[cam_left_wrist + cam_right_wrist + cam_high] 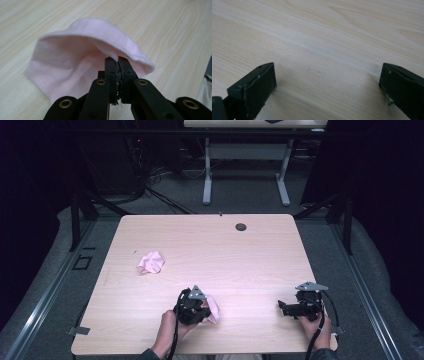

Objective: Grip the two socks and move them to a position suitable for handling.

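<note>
My left gripper [206, 308] is near the table's front edge, shut on the edge of a pink sock [214, 309]. In the left gripper view the jaws [117, 60] pinch a fold of that sock [75, 50], and the rest of the sock spreads on the wood. A second pink sock [151, 262] lies crumpled on the left half of the table, apart from both grippers. At the front right, my right gripper [283, 307] points left, low over the wood. Its jaws [327, 75] stand wide open with bare table between them.
The light wooden table [225, 255] has a small round cable hole [241, 227] near its far edge. A strip of tape [80, 330] sticks to the front left corner. Another table's white legs [207, 175] stand on the floor behind.
</note>
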Available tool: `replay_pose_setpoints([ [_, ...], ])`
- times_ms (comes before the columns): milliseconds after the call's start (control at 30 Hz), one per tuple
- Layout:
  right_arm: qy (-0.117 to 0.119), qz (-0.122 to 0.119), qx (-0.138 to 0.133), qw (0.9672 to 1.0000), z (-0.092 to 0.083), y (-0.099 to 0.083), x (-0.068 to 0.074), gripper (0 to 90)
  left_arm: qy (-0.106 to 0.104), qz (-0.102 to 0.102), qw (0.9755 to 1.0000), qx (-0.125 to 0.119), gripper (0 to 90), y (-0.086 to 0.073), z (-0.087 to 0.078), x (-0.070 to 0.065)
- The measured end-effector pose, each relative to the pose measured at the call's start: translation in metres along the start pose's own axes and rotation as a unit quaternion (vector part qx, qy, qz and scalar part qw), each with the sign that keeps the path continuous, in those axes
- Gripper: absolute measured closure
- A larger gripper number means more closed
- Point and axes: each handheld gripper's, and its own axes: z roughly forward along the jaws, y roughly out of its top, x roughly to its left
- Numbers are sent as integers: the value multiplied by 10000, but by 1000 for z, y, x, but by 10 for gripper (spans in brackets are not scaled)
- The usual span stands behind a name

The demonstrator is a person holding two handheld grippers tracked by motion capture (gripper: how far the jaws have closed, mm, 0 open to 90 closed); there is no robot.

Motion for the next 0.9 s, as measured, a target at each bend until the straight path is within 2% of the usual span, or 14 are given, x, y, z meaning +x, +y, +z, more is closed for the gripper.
replay_pose_setpoints([
  [133,1,1,-2,10000,0,0,0,4,-134,11,9999,109,872,-3,8,-4],
  [300,4,3,-5,10000,0,0,0,4,-195,78,9998,44,855,-5,10,-8],
  [400,1,2,-2,10000,0,0,0,3,-308,140,9994,-103,745,-5,4,-9],
  [433,0,2,-4,10000,0,0,0,4,-300,194,9993,-86,711,-5,2,-8],
  [500,6,3,-2,10000,0,0,0,4,-283,217,9993,-57,606,-6,-2,-8],
  [567,1,1,-2,10000,0,0,0,4,-284,205,9994,-51,544,-8,-6,-7],
  [633,0,0,-2,10000,0,0,0,3,-187,182,9997,-42,475,-10,-11,-5],
  [700,0,1,-1,10000,0,0,0,4,-215,141,9996,-72,414,-11,-17,-2],
  [767,2,3,-4,10000,0,0,0,4,-141,82,9998,-115,365,-13,-23,3],
  [900,1,1,-2,10000,0,0,0,4,0,-95,9997,-221,268,-17,-36,14],
])
